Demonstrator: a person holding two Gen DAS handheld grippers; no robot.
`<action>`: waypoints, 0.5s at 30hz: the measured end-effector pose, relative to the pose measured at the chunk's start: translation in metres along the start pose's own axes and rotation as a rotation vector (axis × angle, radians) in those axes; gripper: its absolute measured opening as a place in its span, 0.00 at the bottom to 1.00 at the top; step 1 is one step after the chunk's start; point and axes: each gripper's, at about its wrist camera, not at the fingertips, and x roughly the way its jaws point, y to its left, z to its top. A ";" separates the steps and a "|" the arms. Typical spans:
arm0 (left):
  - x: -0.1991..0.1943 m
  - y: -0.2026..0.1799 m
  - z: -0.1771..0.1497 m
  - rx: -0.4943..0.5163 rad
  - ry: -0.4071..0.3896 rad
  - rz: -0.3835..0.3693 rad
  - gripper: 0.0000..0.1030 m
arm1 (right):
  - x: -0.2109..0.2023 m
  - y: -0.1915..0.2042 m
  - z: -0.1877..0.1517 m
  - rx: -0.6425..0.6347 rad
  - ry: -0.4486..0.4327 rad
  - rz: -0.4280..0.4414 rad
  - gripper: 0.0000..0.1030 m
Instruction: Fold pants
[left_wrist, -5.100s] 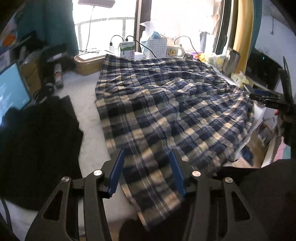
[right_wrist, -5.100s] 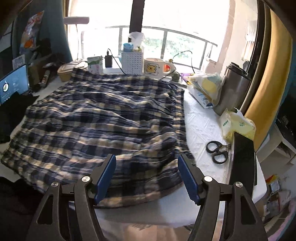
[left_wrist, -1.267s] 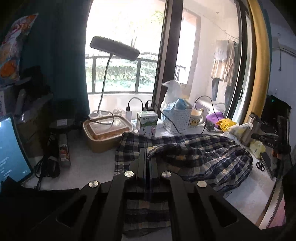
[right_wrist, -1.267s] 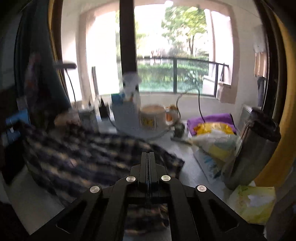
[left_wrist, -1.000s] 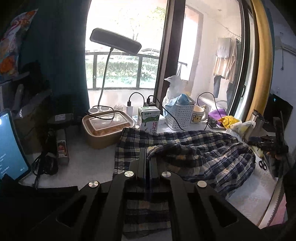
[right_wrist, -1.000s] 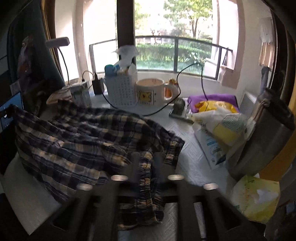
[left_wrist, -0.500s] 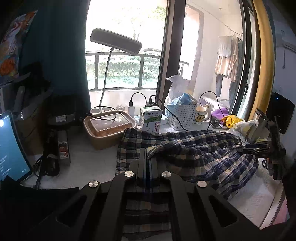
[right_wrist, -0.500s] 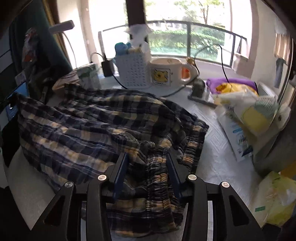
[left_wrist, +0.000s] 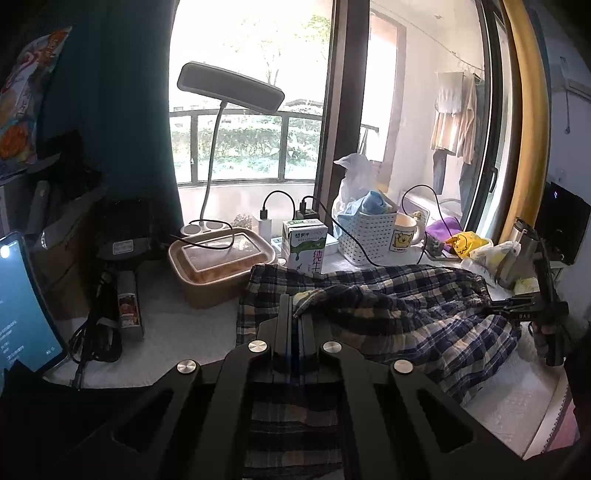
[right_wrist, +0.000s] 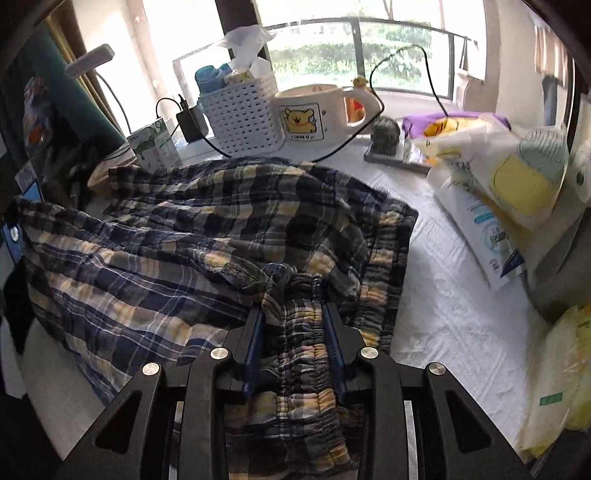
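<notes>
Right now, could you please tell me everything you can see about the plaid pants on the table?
The plaid pants are thin, crinkled woven cloth in navy, cream and yellow checks, with a gathered elastic waistband. They lie rumpled and partly doubled over on the white table cover, the far edge close to the milk carton. The left gripper is shut on one raised edge. The right gripper has just been closing, and the bunched waistband sits between its blue pads.
</notes>
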 end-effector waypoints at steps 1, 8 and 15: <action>0.001 -0.001 0.001 0.000 -0.001 0.002 0.01 | -0.001 0.004 0.001 -0.021 -0.011 -0.012 0.27; 0.004 -0.008 0.013 0.043 -0.024 0.011 0.01 | -0.024 0.017 0.013 -0.072 -0.103 -0.079 0.23; 0.030 -0.002 0.037 0.079 -0.050 0.003 0.01 | -0.048 0.013 0.035 -0.057 -0.215 -0.184 0.23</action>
